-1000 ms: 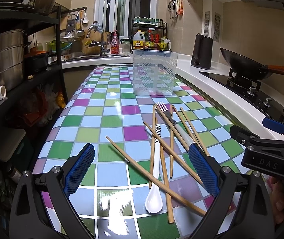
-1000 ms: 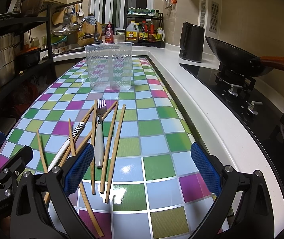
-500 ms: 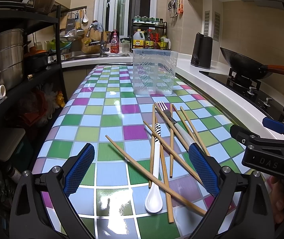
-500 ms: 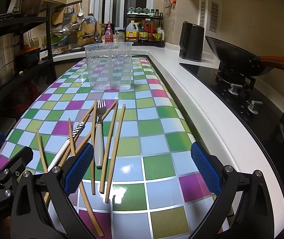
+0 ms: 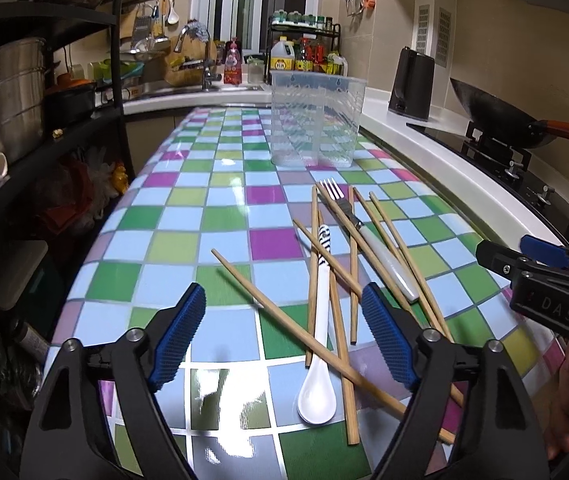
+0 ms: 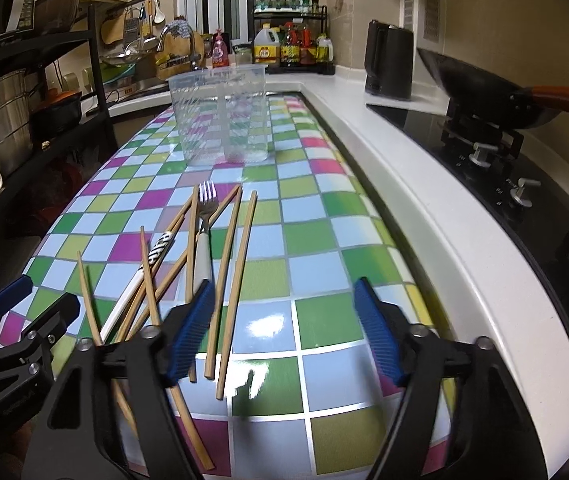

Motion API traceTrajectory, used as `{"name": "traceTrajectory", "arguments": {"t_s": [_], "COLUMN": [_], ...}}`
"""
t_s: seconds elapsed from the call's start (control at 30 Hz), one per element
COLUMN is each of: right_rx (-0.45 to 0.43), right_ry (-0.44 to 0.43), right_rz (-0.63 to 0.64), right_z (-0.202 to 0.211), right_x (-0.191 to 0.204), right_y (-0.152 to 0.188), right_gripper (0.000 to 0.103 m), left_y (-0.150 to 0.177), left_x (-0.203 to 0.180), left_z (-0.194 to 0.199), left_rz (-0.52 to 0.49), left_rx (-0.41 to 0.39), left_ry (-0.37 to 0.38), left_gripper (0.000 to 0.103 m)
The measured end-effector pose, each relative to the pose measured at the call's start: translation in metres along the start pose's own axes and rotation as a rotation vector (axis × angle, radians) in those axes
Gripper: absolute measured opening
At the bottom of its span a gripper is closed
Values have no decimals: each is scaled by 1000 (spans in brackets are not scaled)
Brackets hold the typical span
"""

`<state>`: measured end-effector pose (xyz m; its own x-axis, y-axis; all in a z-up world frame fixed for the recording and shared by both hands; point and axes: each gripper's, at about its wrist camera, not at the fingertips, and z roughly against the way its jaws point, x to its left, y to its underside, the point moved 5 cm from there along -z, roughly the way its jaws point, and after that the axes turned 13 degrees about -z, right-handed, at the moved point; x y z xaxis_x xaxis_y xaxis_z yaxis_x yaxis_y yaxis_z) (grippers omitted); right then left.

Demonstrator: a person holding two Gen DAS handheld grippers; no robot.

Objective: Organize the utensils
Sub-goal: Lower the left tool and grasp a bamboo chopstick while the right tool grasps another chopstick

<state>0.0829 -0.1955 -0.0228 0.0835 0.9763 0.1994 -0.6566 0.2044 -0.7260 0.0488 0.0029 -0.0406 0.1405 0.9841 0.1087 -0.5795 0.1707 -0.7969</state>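
Both grippers hover low over a scatter of utensils on the chequered tablecloth (image 5: 204, 208).
The left gripper (image 5: 284, 336) is closing, fingers still spread, pinching nothing; the right gripper (image 6: 284, 328) is closing too, fingers apart over bare cloth; chopsticks (image 5: 348, 264), a fork (image 5: 364, 232) and a white spoon (image 5: 318, 392) lie crossed, well short of the clear holder (image 5: 316, 120); "DAS" reads on the right gripper's body; bottle labels beyond the holder are too small to read.

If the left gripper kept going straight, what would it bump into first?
Probably the chopsticks crossed over the white spoon on the table, just ahead of its closing, empty fingers. Depth is hard to judge.
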Motion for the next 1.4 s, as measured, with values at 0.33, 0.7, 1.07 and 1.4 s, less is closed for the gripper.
{"name": "traceTrajectory", "arguments": {"t_s": [0.33,0.7,1.07,1.4], "right_rx": [186,276,290,253], "right_ry": [-72,-106,-104,-93], "right_rz": [-25,-9,-25,-19], "right_z": [-29,-42,-45,-52], "right_x": [5,12,8,7], "right_y": [24,38,35,29], "right_gripper": [39,39,27,14], "left_y": [13,7,-32,-74], "left_x": [7,15,31,45], "left_z": [-34,-61,-112,-171], "left_rz": [115,157,72,0], "left_rx": [166,238,343,345], "left_ry": [96,139,139,149], "left_gripper": [48,7,6,6]}}
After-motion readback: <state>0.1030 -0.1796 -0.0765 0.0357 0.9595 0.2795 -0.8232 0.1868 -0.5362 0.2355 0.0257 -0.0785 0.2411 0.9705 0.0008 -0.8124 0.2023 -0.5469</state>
